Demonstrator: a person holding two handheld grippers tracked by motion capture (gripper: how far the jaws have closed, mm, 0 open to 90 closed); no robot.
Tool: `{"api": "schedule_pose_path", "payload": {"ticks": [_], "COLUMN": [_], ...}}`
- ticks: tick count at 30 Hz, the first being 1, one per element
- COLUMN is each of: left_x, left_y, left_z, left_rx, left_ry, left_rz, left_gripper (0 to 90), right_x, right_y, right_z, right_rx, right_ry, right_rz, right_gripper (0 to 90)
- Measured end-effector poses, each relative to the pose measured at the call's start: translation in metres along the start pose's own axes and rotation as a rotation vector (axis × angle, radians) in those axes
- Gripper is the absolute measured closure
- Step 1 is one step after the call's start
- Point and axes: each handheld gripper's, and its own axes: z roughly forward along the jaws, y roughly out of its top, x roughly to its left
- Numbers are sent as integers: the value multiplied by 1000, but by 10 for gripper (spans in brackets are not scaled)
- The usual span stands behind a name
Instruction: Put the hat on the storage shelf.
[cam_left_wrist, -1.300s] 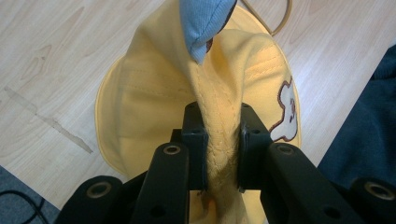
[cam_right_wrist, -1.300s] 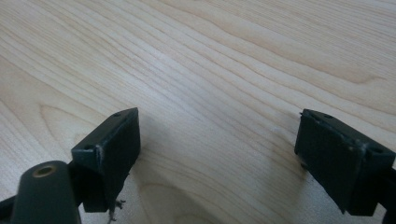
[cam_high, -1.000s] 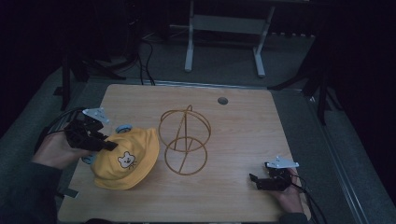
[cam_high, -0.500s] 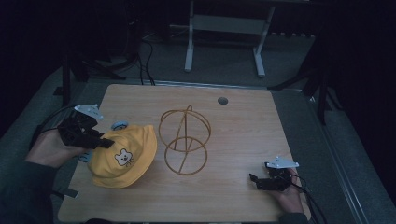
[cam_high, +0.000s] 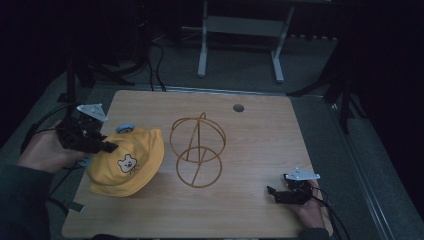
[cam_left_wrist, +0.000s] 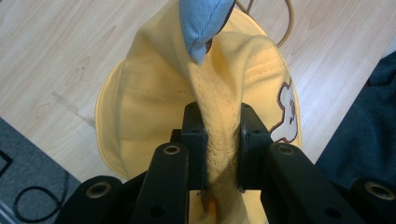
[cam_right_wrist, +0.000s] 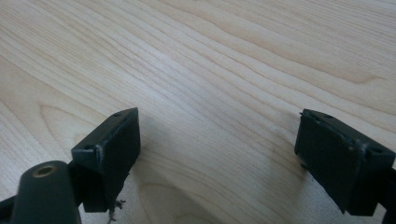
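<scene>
A yellow bucket hat (cam_high: 127, 162) with a bear face and a blue lining hangs partly lifted at the table's left side. My left gripper (cam_high: 102, 146) is shut on a fold of its brim; in the left gripper view the yellow hat (cam_left_wrist: 154, 112) is pinched between the two pads and the left gripper (cam_left_wrist: 221, 140) holds it above the wood. A gold wire hat stand (cam_high: 197, 150) stands at the table's middle, just right of the hat. My right gripper (cam_high: 274, 194) rests near the front right edge, and the right gripper (cam_right_wrist: 217, 149) has wide open jaws with bare wood between them.
The wooden table (cam_high: 260, 140) has a round cable hole (cam_high: 238, 107) at the back. A white metal frame (cam_high: 240, 30) stands on the floor behind. Cables lie on the grey floor at the left. A person's dark sleeve (cam_left_wrist: 369, 112) is beside the hat.
My left gripper has risen and lifted the hat's brim higher off the table. The right gripper has stayed where it was.
</scene>
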Motion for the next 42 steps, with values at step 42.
{"api": "schedule_pose_path", "payload": {"ticks": [42], "left_x": [23], "left_y": [39], "left_z": [-45], "left_rx": [-74], "left_ry": [-3], "left_rz": [52], "left_gripper": [769], "right_x": [0], "right_y": [0], "right_z": [0], "right_rx": [1], "right_ry": [0], "right_rz": [-4], "right_gripper": [143]}}
